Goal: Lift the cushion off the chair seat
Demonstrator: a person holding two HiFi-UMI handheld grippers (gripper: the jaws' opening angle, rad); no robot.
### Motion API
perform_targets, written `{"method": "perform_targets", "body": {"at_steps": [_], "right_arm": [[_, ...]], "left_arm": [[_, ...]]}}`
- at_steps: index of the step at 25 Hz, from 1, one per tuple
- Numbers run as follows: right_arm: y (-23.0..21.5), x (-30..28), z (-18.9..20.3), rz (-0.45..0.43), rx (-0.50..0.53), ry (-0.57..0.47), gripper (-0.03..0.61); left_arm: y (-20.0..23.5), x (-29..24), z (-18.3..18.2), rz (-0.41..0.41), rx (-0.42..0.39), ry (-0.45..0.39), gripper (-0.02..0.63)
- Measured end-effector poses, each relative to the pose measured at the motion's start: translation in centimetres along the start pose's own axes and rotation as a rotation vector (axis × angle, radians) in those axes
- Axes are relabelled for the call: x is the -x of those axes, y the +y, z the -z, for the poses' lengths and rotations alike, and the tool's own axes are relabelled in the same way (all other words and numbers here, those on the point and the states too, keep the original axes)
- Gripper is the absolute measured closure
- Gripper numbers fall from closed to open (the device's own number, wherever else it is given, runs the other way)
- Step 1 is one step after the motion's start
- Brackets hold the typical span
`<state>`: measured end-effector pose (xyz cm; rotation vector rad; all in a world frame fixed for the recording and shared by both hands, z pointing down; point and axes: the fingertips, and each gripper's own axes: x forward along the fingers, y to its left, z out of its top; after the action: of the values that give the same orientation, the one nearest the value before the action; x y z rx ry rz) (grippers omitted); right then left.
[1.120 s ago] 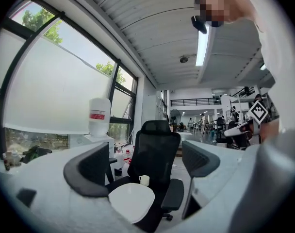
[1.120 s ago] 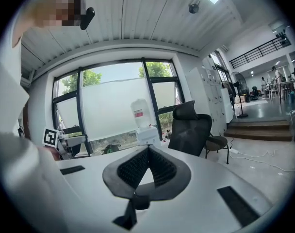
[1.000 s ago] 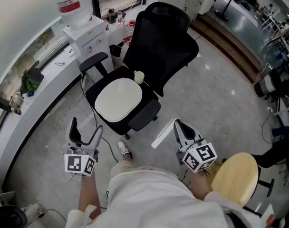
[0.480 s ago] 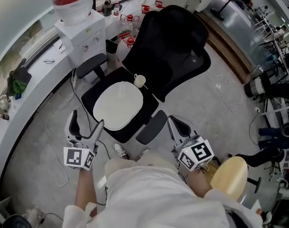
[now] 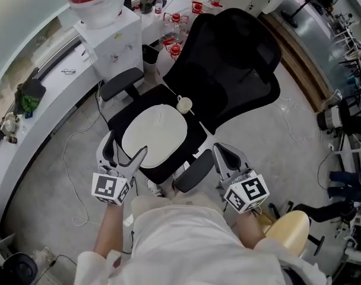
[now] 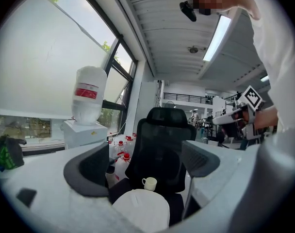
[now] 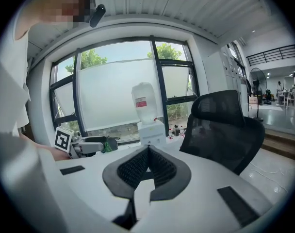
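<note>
Floor (image 5: 62,177) before the chair (image 5: 228,58) is narrower now: left gripper (image 5: 126,148), jaws apart, arrives at the cushion (image 5: 155,136) edge, ready for grasping; right gripper (image 5: 228,154) is closed, empty.

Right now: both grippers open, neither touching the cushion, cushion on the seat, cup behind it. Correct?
One thing is wrong: only the left gripper is open. The right gripper has its jaws together with nothing between them, as the right gripper view shows. The rest holds: neither touches the cushion, which lies on the chair seat with the cup behind it.
</note>
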<state>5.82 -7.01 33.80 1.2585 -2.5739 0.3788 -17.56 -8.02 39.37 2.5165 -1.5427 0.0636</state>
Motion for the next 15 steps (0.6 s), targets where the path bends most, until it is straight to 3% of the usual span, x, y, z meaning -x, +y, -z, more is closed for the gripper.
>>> {"method": "perform_targets", "body": {"at_steps": [8,12,15], "right_arm": [[-3.5,-6.1,0.5,-0.086,-0.011,0.048,0.575],[-3.8,-9.3,1.6,-0.140,-0.020,0.107,0.575],[-4.4,-11.3,4.2,-0.169,-0.034,0.160,0.575]], "left_arm": [[1.0,-8.4,0.8,0.035,-0.046,0.080,0.152],[2.4,-12.3,4.5,0.064,-0.029,0.182,0.152],[3.3,-14.9,9.4,0.088,-0.083,0.282,0.152]]}}
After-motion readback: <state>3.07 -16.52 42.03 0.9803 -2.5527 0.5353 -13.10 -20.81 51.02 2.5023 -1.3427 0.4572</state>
